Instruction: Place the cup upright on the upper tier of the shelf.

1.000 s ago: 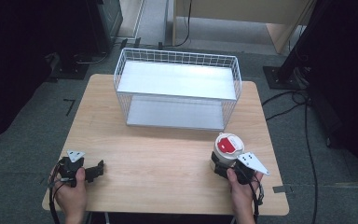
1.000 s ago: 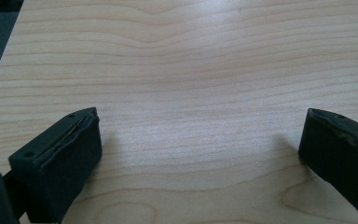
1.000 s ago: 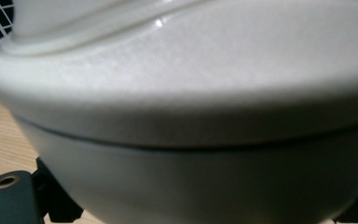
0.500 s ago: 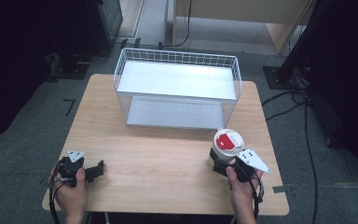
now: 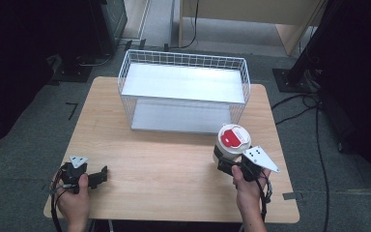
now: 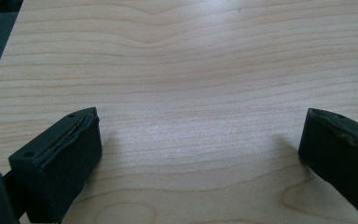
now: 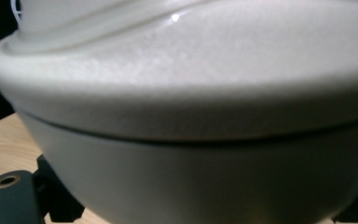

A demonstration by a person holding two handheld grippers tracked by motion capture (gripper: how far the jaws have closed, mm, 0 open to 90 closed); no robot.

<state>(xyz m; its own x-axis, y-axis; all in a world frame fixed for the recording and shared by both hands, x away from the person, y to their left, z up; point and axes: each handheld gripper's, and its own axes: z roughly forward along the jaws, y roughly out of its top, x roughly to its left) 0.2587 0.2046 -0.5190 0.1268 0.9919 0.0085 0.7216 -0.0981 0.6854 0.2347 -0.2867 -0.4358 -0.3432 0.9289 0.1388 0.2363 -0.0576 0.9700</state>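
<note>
A wooden table stands on a grey floor, and a white wire basket is on its far half. The basket has a flat pale bottom and thin grid walls.

The right gripper is near the right front part of the table, held by the person's right hand. Its jaws are closed around the lower part of a white cup with a white lid that carries a red mark on top. The cup is upright and it is just in front of the basket's right front corner, near it but apart from it. In the right gripper view the cup is very close to the camera; the rim of the lid and the smooth wall under it are seen, and black parts of the jaws appear at both lower corners beside the cup.

The left gripper is at the left front corner of the table, held by the left hand. In the left gripper view its two black jaws stand wide apart over bare wood, and nothing is between them. The two grippers are well apart from each other.
</note>
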